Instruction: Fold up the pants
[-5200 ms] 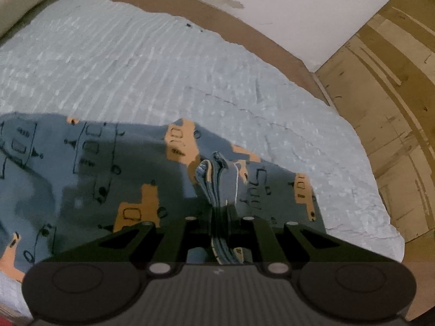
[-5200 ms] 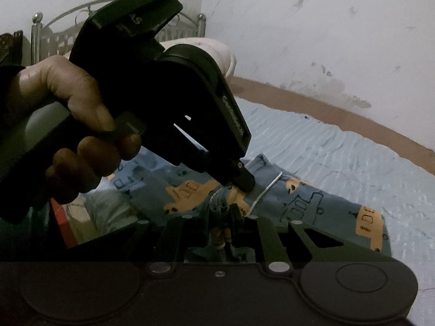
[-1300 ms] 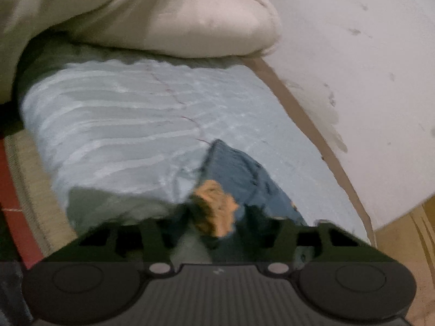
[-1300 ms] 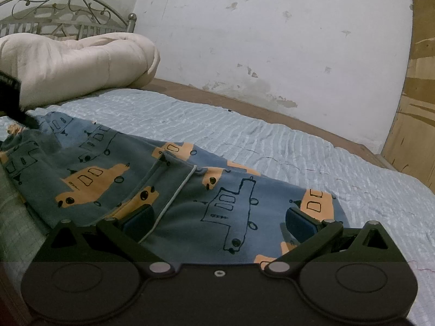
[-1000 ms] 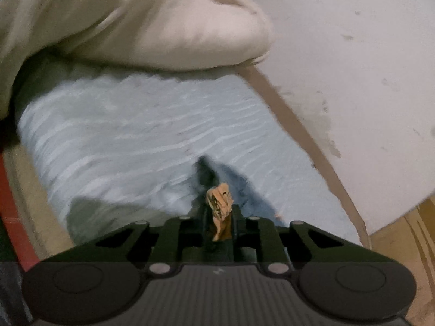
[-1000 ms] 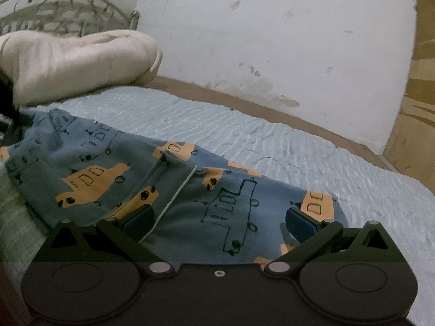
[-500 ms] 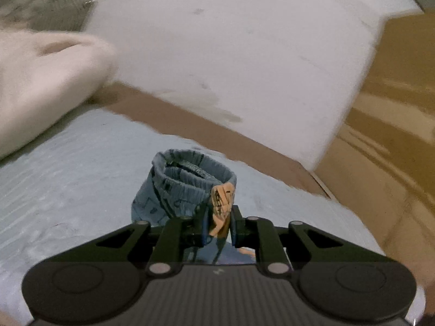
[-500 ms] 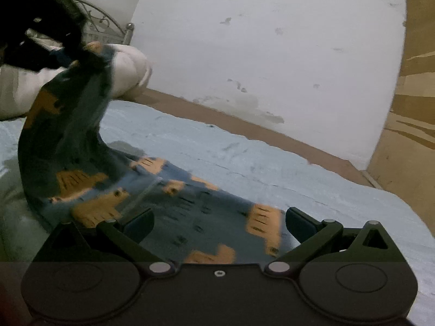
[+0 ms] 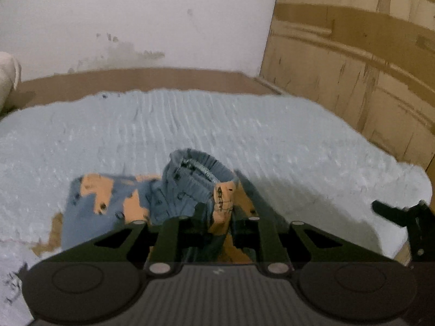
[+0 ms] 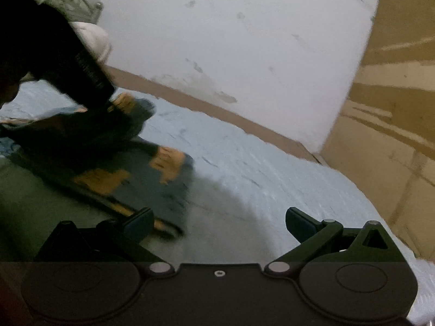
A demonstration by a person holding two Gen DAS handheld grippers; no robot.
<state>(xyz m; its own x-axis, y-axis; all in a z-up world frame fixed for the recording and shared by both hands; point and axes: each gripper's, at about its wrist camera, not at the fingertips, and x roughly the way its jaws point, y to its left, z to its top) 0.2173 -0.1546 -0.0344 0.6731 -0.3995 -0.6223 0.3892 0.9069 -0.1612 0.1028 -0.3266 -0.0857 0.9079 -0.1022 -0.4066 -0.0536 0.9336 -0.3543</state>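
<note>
Pale blue bed (image 9: 272, 135): left claw (image 9: 217, 217), jaws easing apart around the pants (image 9: 108, 198) waistband, carries it over for a fold; right claw (image 10: 217, 224) gapes empty

— What are you gripping?
— Your pants (image 9: 174, 190) are soft printed cloth, gathered at the cuff. Beneath them, the bedspread (image 9: 272, 141) is ribbed, rough cloth.
— And your grippers?
— The left gripper (image 9: 217, 214) looks matt black plastic; the wall (image 10: 244, 40) is chalky and stained.
</note>
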